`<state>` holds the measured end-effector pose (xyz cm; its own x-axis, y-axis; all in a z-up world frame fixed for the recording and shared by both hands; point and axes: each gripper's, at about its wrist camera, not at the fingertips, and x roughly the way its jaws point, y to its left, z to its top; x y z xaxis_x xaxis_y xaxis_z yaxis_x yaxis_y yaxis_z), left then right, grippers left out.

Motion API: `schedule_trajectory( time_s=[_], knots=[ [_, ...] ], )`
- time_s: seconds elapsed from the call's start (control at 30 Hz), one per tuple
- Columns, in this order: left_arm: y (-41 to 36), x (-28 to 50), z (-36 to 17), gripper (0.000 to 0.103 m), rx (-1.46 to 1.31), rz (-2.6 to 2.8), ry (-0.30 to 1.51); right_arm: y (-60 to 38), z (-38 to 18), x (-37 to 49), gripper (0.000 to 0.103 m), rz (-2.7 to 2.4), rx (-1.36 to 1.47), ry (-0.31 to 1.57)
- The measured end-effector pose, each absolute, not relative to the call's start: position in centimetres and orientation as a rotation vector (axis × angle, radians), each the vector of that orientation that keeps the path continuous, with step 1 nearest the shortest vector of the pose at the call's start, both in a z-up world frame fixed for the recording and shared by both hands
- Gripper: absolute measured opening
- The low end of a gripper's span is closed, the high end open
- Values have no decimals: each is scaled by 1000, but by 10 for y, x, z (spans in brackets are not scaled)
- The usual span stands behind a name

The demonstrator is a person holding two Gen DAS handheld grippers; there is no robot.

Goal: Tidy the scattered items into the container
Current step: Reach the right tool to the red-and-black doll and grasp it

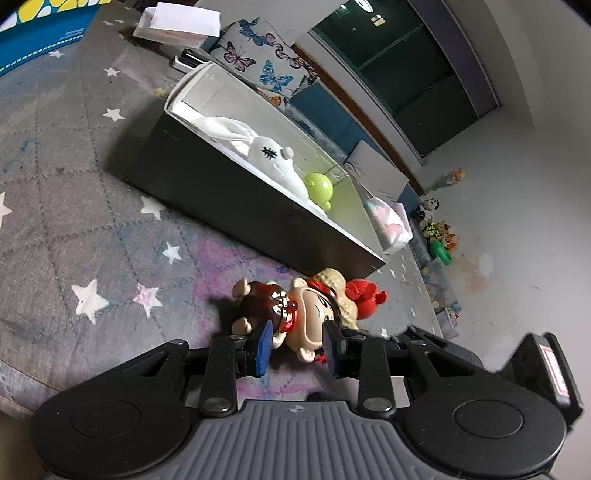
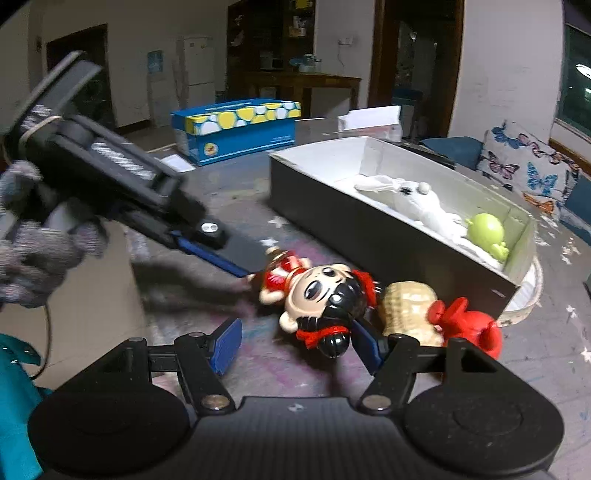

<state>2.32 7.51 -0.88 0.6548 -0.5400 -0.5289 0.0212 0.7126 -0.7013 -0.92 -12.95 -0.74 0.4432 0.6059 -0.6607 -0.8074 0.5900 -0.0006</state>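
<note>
A doll figure [image 1: 303, 314] with black hair and red clothes lies on the star rug beside a straw-hat toy with a red bow [image 1: 343, 295]. My left gripper [image 1: 297, 349] has its blue pads on either side of the doll's head and neck, touching it. In the right wrist view the doll [image 2: 321, 295] lies between my right gripper's [image 2: 299, 345] open fingers, and the left gripper [image 2: 236, 271] reaches it from the left. The hat toy [image 2: 410, 314] lies right of the doll. The black box [image 1: 207, 184] with a white inside holds a white plush [image 1: 266, 155] and a green toy [image 1: 319, 186].
A butterfly cushion [image 1: 266, 59] and white packets [image 1: 173, 26] lie beyond the box. A blue and yellow carton [image 2: 236, 129] stands behind on the rug. Small toys [image 1: 439, 236] sit by the wall. A pink and white pack [image 1: 391, 225] lies at the box's end.
</note>
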Motion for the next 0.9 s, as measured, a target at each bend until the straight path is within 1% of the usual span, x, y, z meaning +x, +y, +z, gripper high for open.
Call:
schedule_trajectory(
  time_s=[0.27,0.47,0.7,0.9],
  knots=[
    [79,33,-17,32,-737,-307,803,-122,-3,-26,66,978,-361,638],
    [79,36,-26,32,-786,-313,824,-126,8,-13,67,915,-347,607],
    [83,39,-34,33,-878,-316,816,-121,2,15,67,876,-363,650],
    [88,44,-42,33,-968,-317,801,-118,-7,19,67,861,-375,675]
  ],
)
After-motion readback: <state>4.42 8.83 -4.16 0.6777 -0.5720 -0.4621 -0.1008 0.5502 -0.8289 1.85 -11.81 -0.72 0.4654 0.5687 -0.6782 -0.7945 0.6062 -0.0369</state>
